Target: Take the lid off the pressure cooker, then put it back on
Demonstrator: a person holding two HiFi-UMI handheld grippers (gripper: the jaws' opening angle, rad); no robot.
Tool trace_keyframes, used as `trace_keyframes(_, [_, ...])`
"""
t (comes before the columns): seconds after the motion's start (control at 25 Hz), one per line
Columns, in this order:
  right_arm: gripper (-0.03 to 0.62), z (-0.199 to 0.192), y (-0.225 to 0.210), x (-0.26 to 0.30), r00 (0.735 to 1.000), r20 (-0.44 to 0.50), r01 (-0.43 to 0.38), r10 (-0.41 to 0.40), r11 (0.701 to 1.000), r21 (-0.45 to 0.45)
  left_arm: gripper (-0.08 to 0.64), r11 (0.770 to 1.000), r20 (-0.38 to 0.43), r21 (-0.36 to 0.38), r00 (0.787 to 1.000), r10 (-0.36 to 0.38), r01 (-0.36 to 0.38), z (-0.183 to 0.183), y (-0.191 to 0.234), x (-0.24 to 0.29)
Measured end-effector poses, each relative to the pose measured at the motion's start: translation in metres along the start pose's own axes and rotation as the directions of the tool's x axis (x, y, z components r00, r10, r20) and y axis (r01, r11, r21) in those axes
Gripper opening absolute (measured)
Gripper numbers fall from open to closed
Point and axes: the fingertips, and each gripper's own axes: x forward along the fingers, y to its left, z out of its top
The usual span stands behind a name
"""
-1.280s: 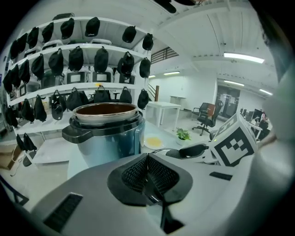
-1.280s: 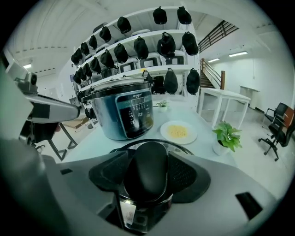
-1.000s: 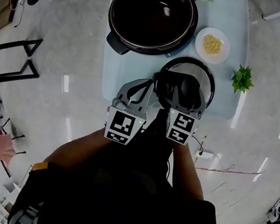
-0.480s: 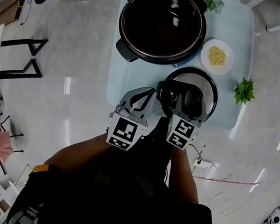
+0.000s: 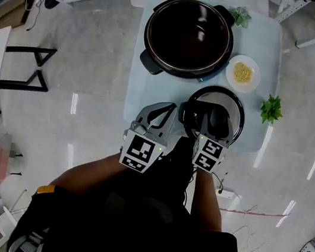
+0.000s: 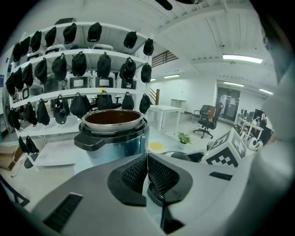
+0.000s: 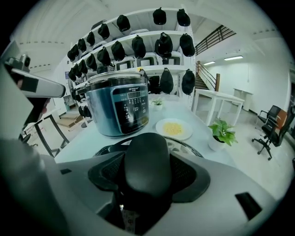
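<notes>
The blue pressure cooker (image 5: 188, 37) stands open at the far end of the pale table (image 5: 145, 90), its dark pot bare. Its round lid (image 5: 237, 110) lies flat on the table nearer me, to the right. My right gripper (image 5: 212, 123) is shut on the lid's black handle (image 7: 147, 168), which fills the space between the jaws in the right gripper view. My left gripper (image 5: 161, 112) hovers just left of the lid, shut and empty, its ribbed pads (image 6: 159, 174) pressed together. The cooker (image 6: 113, 133) rises ahead of it.
A white plate of yellow food (image 5: 243, 73) sits right of the cooker, with a small potted plant (image 5: 271, 109) at the table's right edge and another plant (image 5: 240, 14) behind the cooker. Glossy floor surrounds the table; shelves of black caps (image 6: 78, 64) stand beyond.
The table and cooker have shifted right and look smaller in the head view. My right gripper stays on the handle with the lid resting on the table; the left gripper has hardly moved.
</notes>
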Motion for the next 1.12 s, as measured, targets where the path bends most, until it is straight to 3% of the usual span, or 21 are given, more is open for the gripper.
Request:
trace_keyframes(0.36, [0.295, 0.032, 0.004, -0.068, 0.997, 0.040, -0.058, 0.059, 0.998, -0.025, 0.011, 1.000, 0.072, -0.016, 0.997, 0.002, -0.001, 0.036, 0.005, -0.036])
trace_keyframes(0.52, [0.293, 0.076, -0.001, -0.103, 0.989, 0.102, -0.100, 0.107, 0.992, -0.071, 0.011, 0.999, 0.119, -0.041, 0.993, 0.009, -0.004, 0.061, 0.010, -0.050])
trace_keyframes(0.68, [0.295, 0.128, -0.003, -0.128, 0.966, 0.149, -0.186, 0.211, 0.969, -0.164, 0.011, 0.997, 0.147, -0.069, 0.988, 0.042, -0.032, 0.080, 0.017, -0.060])
trace_keyframes(0.84, [0.295, 0.179, -0.006, -0.135, 0.926, 0.151, -0.293, 0.345, 0.912, -0.288, 0.011, 0.989, 0.153, -0.110, 0.981, 0.116, -0.100, 0.094, 0.026, -0.060])
trace_keyframes(1.12, [0.295, 0.248, 0.005, -0.106, 0.832, 0.093, -0.446, 0.548, 0.758, -0.475, 0.011, 0.946, 0.141, -0.197, 0.947, 0.288, -0.258, 0.110, 0.047, -0.054])
